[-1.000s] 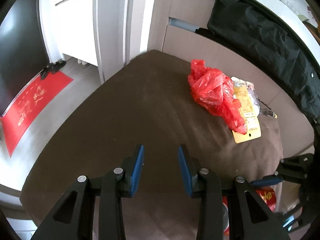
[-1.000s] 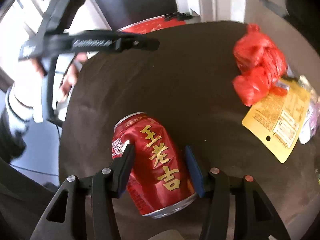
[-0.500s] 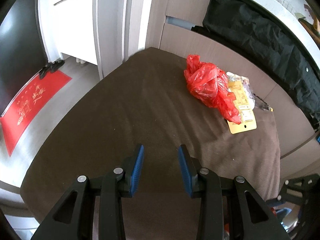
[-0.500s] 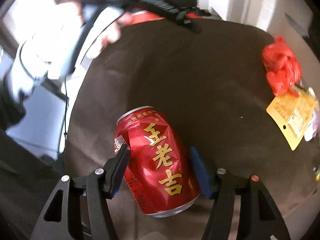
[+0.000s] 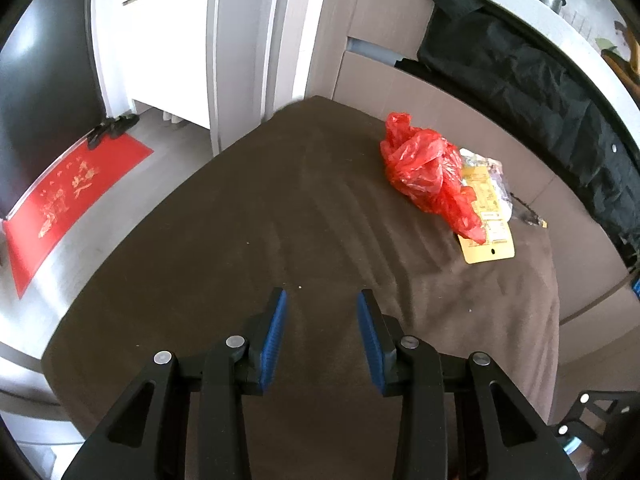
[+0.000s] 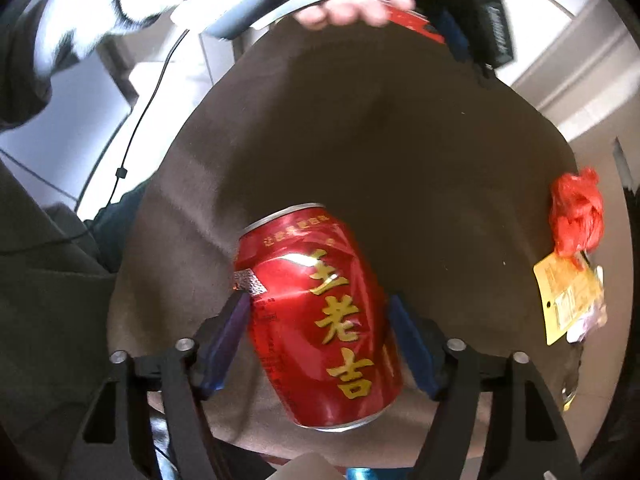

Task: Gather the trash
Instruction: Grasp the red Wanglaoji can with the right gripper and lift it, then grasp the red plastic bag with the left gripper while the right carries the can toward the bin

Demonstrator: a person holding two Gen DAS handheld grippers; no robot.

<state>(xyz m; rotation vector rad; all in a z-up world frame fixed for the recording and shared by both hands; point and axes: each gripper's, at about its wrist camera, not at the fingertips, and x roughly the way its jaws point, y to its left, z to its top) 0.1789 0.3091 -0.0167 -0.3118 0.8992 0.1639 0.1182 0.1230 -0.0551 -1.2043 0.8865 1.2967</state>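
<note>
My right gripper [image 6: 318,306] is shut on a dented red drink can [image 6: 320,312] with gold characters and holds it above the near edge of the brown-covered table [image 6: 400,152]. My left gripper [image 5: 320,304] is open and empty, low over the same table [image 5: 260,220]. A crumpled red plastic bag [image 5: 428,172] lies at the table's far right, over a yellow wrapper [image 5: 488,236] with a clear wrapper behind it. The bag [image 6: 576,212] and the yellow wrapper [image 6: 564,292] also show at the right in the right wrist view.
A black garment [image 5: 540,88] hangs over the white counter behind the table. A red floor mat [image 5: 68,200] lies on the floor at left by white cabinets. The person's hand [image 6: 352,8] on the other gripper shows across the table's far edge.
My right gripper has lifted the can and swung left, so the bag and wrapper slid to the right of its view. My left gripper has drawn back slightly and stays open.
</note>
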